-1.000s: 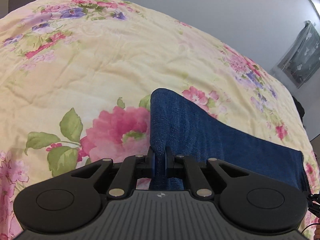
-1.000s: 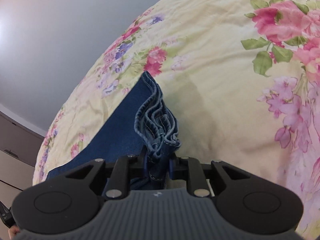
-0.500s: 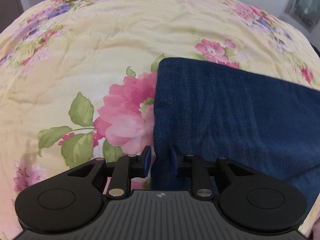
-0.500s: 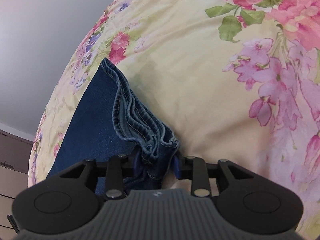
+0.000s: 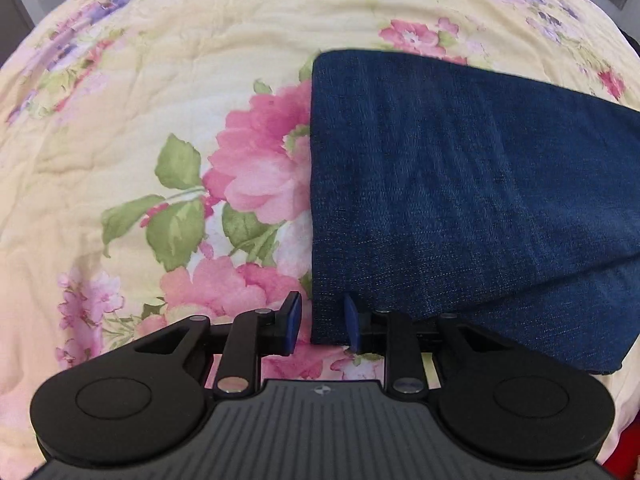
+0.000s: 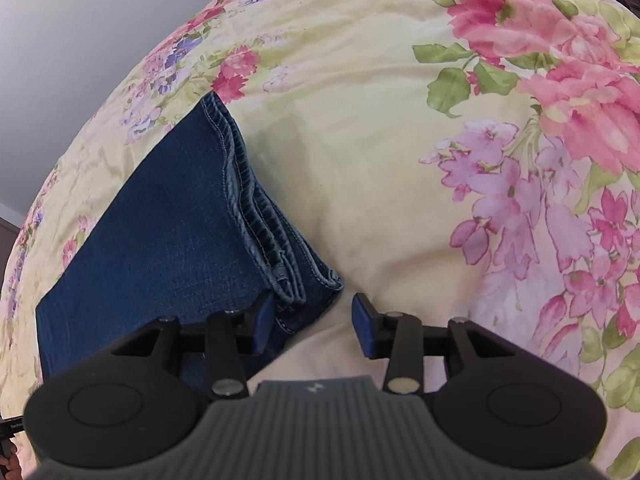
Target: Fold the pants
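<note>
The dark blue denim pants (image 5: 460, 184) lie folded flat on the floral bedspread, their folded edge running up the middle of the left wrist view. My left gripper (image 5: 320, 318) is open, its jaws straddling the near corner of that edge without pinching it. In the right wrist view the pants (image 6: 160, 232) show their stacked hems (image 6: 272, 236) along the right side. My right gripper (image 6: 314, 320) is open, with the hem corner lying just in front of its left finger (image 6: 262, 320).
A cream quilted bedspread (image 5: 140, 92) with pink and purple flowers covers the bed in both views (image 6: 400, 140). A grey wall (image 6: 80, 20) stands behind the bed. A dark drawer front shows at the left edge of the right wrist view.
Both grippers have opened and let go of the pants. The pants have dropped flat onto the bedspread, and both grippers have drawn back slightly.
</note>
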Motion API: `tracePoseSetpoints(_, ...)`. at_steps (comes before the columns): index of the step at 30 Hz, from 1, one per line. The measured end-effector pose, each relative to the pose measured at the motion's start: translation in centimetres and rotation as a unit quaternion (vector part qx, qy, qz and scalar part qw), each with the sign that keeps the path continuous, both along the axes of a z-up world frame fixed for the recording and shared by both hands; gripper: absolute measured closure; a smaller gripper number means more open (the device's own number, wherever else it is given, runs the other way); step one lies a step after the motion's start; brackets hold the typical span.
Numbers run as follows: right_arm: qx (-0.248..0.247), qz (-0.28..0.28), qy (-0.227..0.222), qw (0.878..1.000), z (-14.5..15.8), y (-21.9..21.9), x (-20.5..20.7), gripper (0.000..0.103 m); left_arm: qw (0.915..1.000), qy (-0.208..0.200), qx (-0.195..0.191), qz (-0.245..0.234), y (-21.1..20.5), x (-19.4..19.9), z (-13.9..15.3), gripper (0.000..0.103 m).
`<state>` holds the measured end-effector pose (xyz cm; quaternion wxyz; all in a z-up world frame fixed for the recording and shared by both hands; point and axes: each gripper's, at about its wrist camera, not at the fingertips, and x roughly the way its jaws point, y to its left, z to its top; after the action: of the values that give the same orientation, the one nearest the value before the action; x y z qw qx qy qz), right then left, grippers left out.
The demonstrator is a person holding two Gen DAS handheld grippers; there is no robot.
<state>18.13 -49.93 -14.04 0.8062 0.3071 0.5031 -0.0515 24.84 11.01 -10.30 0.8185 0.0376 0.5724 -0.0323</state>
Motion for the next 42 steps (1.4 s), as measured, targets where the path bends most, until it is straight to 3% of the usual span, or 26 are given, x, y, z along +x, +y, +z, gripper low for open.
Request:
tracePoseSetpoints(2, -0.016, 0.003, 0.009, 1.000, 0.8, -0.1, -0.2, 0.067, 0.9994, -0.019, 0.025, -0.017, -0.7, -0.6, 1.3, 0.074)
tracePoseSetpoints(4, -0.037, 0.016, -0.003, 0.999, 2.2, -0.5, -0.8, 0.067, 0.9983, -0.043, 0.027, -0.030, -1.3, -1.1, 2.7, 0.074)
tracePoseSetpoints(7, 0.002, 0.034, -0.039, 0.999, 3.7, -2.1, -1.0, 0.061, 0.9963, -0.075, -0.006, -0.042, -2.4, -1.2, 4.6, 0.074)
tracePoseSetpoints(9, 0.024, 0.048, -0.060, 0.997, 4.4, -2.7, -0.6, 0.045, 0.9950, -0.081, -0.033, -0.048, -3.7, -0.8, 5.2, 0.074)
tracePoseSetpoints(11, 0.041, 0.061, -0.068, 0.995, 4.4, -2.8, 0.2, 0.043, 0.9929, -0.087, -0.054, -0.060, -5.4, -0.4, 5.3, 0.074)
tracePoseSetpoints(19, 0.109, 0.086, -0.040, 0.990, 0.0, -3.2, 5.3, 0.043, 0.9843, -0.082, -0.096, -0.123, -12.8, 1.6, 3.1, 0.074)
tracePoseSetpoints(25, 0.152, 0.112, -0.015, 0.982, -4.1, -3.0, 9.2, 0.044, 0.9809, -0.077, -0.131, -0.122, -15.5, 4.3, 0.5, 0.074)
tracePoseSetpoints(29, 0.223, 0.112, -0.022, 0.968, -6.4, -4.2, 10.6, 0.044, 0.9785, -0.095, -0.137, -0.121, -16.2, 6.1, -0.6, 0.074)
tracePoseSetpoints(31, 0.247, 0.111, -0.030, 0.962, -6.9, -4.5, 11.1, 0.047, 0.9776, -0.102, -0.139, -0.120, -16.6, 7.3, -1.0, 0.076)
tracePoseSetpoints(33, 0.259, 0.112, -0.041, 0.959, -7.3, -4.4, 11.5, 0.060, 0.9768, -0.108, -0.140, -0.121, -17.0, 8.7, -1.3, 0.076)
tracePoseSetpoints(37, 0.269, 0.118, -0.057, 0.954, -7.8, -4.0, 11.7, 0.074, 0.9759, -0.110, -0.136, -0.130, -18.7, 11.7, -2.1, 0.076)
tracePoseSetpoints(42, 0.257, 0.124, -0.076, 0.955, -6.3, -4.1, 10.8, 0.088, 0.9816, -0.098, -0.094, -0.134, -21.1, 14.1, -4.1, 0.078)
